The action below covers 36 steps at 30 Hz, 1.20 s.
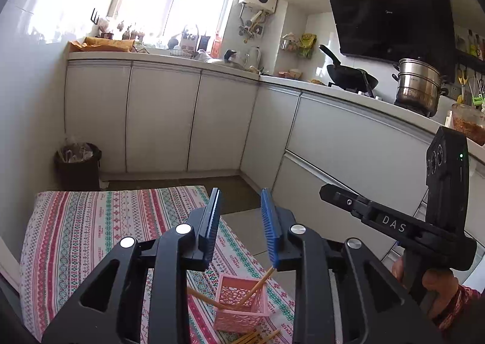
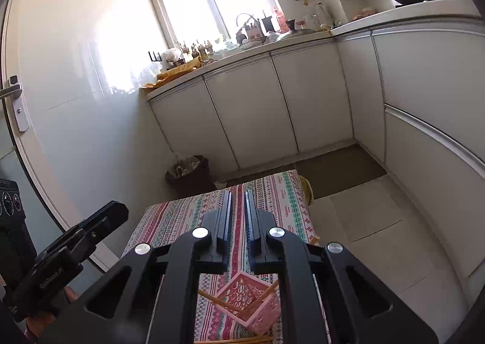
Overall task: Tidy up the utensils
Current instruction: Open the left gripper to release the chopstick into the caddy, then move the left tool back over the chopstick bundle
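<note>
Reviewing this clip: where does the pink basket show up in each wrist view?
Left wrist: pink basket at bottom centre, below the tongs, chopsticks leaning in it.
Right wrist: pink basket at bottom centre, partly hidden behind the tongs.
Shared landmark: the patterned cloth under it.

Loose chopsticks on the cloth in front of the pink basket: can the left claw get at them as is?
Probably yes. The left claw stands open and empty above the pink basket, and the loose chopsticks lie uncovered on the cloth just below it; the right claw is off to the side.
</note>
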{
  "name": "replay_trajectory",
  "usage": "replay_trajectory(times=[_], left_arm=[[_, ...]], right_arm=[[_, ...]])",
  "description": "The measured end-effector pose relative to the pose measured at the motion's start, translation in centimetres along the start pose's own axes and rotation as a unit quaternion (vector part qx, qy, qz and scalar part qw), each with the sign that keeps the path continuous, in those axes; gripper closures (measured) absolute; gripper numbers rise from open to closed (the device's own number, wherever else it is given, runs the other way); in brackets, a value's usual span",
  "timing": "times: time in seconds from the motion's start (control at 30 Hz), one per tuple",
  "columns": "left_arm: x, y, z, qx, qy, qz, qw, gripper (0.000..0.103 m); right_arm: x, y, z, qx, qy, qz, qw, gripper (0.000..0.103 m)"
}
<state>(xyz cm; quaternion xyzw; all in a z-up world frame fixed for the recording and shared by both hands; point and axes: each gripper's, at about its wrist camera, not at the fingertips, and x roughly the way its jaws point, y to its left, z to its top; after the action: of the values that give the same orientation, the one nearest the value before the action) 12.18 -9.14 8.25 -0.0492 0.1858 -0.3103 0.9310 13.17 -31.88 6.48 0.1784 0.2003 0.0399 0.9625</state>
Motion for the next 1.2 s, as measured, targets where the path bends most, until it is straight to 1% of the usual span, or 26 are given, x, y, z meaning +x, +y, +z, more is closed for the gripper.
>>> replay_trajectory(times=[0.03,0.17,0.23,0.27,0.3,0.33,0.37,0.4,0.47,0.53,0.57,0.6,0.63,0.7,0.77,0.83,0.87,0.9,0.97,1.03,1.07,1.1,1.13,1.17,1.2], left_arm=[[-0.4,0.0,0.1,-0.001,-0.004,-0.002,1.0,0.073],[-1.3,-0.4,0.5,-0.002,-0.008,-0.005,1.0,0.072],[-1.8,-0.7,0.4,0.001,-0.003,-0.011,0.9999,0.066],[-2.0,-0.9,0.2,0.006,0.0,-0.013,0.9999,0.065],[-2.3,-1.2,0.0,0.013,0.005,-0.015,0.9998,0.063],[-2.6,-1.5,-0.3,0.021,0.012,-0.016,0.9996,0.063],[-2.8,-1.7,-0.6,0.028,0.02,-0.015,0.9993,0.062],[-3.1,-2.0,-1.0,0.035,0.029,-0.016,0.9989,0.059],[-3.5,-2.3,-1.9,0.048,0.049,-0.02,0.9975,0.052],[-3.8,-2.6,-3.1,0.066,0.071,-0.024,0.995,0.034],[-3.8,-2.7,-3.8,0.077,0.082,-0.024,0.9934,0.029],[-3.8,-2.9,-4.6,0.085,0.093,-0.026,0.9916,0.021],[-3.7,-3.1,-5.6,0.099,0.113,-0.037,0.9879,0.015],[-3.2,-3.8,-7.8,0.139,0.158,-0.053,0.9762,0.01],[-3.1,-4.6,-10.0,0.191,0.187,-0.054,0.9622,0.007],[-2.9,-5.2,-11.9,0.231,0.211,-0.065,0.9477,0.007],[-2.8,-5.3,-12.9,0.244,0.225,-0.075,0.9404,0.007],[-2.5,-5.5,-13.8,0.26,0.242,-0.086,0.9309,0.007],[-1.8,-5.8,-15.7,0.285,0.269,-0.091,0.9153,0.007],[-0.8,-5.9,-17.5,0.299,0.299,-0.093,0.9011,0.007],[-0.3,-5.9,-18.3,0.299,0.315,-0.1,0.8952,0.008],[0.4,-5.9,-18.9,0.292,0.333,-0.117,0.8886,0.013],[0.9,-5.9,-19.4,0.283,0.351,-0.135,0.8822,0.024],[1.6,-5.9,-20.0,0.276,0.371,-0.153,0.8735,0.03],[2.4,-6.0,-20.6,0.274,0.39,-0.162,0.8642,0.042]], right_arm=[[-0.3,0.0,0.0,0.001,-0.002,-0.001,1.0,0.094],[-1.7,-0.2,0.1,0.013,-0.008,0.0,1.0,0.094],[-2.5,-0.3,-0.2,0.017,-0.007,0.002,1.0,0.094],[-2.9,-0.3,-0.3,0.018,-0.006,0.001,1.0,0.093],[-3.2,-0.2,-0.5,0.019,-0.003,0.001,1.0,0.091],[-3.6,-0.2,-0.9,0.021,0.002,0.001,1.0,0.082],[-4.0,-0.3,-1.3,0.024,0.008,0.001,1.0,0.076],[-4.3,-0.4,-1.7,0.028,0.013,0.001,1.0,0.068],[-4.9,-0.6,-3.0,0.034,0.033,0.0,0.999,0.066],[-5.2,-0.9,-4.6,0.036,0.06,-0.008,0.997,0.066],[-5.3,-1.1,-5.5,0.04,0.075,-0.009,0.996,0.066],[-5.4,-1.4,-6.4,0.046,0.093,-0.009,0.995,0.06],[-5.4,-1.7,-7.5,0.054,0.113,-0.009,0.992,0.046],[-5.5,-2.5,-9.9,0.074,0.15,-0.008,0.986,0.033],[-5.4,-3.2,-12.1,0.086,0.19,-0.019,0.978,0.03],[-5.0,-4.0,-14.2,0.09,0.233,-0.03,0.968,0.025],[-4.9,-4.2,-15.2,0.091,0.252,-0.034,0.963,0.024],[-4.7,-4.5,-16.1,0.091,0.266,-0.04,0.959,0.023],[-4.8,-5.2,-17.6,0.096,0.289,-0.046,0.951,0.023],[-4.8,-5.9,-18.7,0.108,0.303,-0.047,0.946,0.023],[-5.0,-6.4,-18.9,0.111,0.303,-0.053,0.945,0.023],[-5.1,-6.8,-18.8,0.112,0.299,-0.063,0.946,0.023],[-5.5,-7.3,-18.9,0.114,0.293,-0.073,0.947,0.023],[-5.8,-7.9,-18.9,0.122,0.29,-0.078,0.946,0.022],[-5.9,-8.5,-18.9,0.133,0.29,-0.078,0.944,0.022]])
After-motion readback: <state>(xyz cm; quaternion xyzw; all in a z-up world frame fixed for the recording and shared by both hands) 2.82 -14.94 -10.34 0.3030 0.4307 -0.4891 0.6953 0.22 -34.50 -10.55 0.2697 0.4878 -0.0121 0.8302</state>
